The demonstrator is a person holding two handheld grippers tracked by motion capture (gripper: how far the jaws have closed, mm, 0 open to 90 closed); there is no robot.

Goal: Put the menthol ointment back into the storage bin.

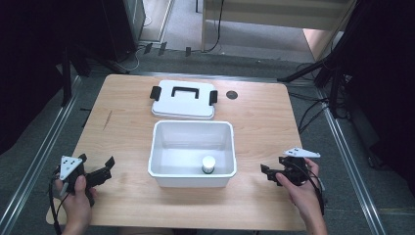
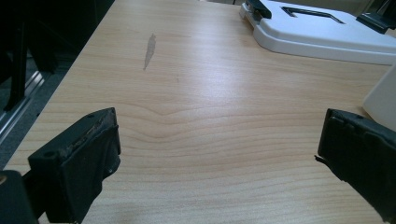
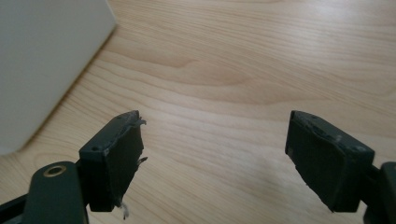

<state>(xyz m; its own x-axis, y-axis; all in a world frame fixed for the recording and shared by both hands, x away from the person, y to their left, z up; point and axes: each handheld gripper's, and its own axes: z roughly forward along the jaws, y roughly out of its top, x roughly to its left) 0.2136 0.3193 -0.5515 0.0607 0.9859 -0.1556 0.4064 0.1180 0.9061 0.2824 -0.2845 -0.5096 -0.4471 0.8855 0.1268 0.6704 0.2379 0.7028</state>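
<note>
**Two idle tools flanking an open white bin on a wooden worktop**

High view. A light wooden worktop (image 1: pixel 127 127) carries a white rectangular bin (image 1: pixel 192 153) at its centre, uncovered. Inside the bin, at about 5 o'clock against the near wall, stands a small white-capped jar (image 1: pixel 208 164) with a dark base, upright. The bin's white lid (image 1: pixel 184 100), with black handle and black side latches, lies flat at 12 o'clock from the bin, just beyond its far rim and apart from it. A small dark round disc (image 1: pixel 231 94) sits at 3 o'clock from the lid, near it.

The left tool (image 1: pixel 103 163), held in the person's left hand (image 1: pixel 78 196), rests at 9 o'clock from the bin, near the worktop's near-left corner; its jaws are spread and hold nothing. The right tool (image 1: pixel 266 172), held in the right hand (image 1: pixel 299 188), lies at 3 o'clock from the bin, its jaws pointing toward the bin wall.

Left gripper view. The spread jaws frame bare wood; the lid (image 2: pixel 322 32) appears at 1 o'clock and a corner of the bin (image 2: pixel 383 95) at 3 o'clock.

Right gripper view. The jaws stand wide apart and empty over the wood, with the bin wall (image 3: pixel 46 60) at 10 o'clock.
</note>
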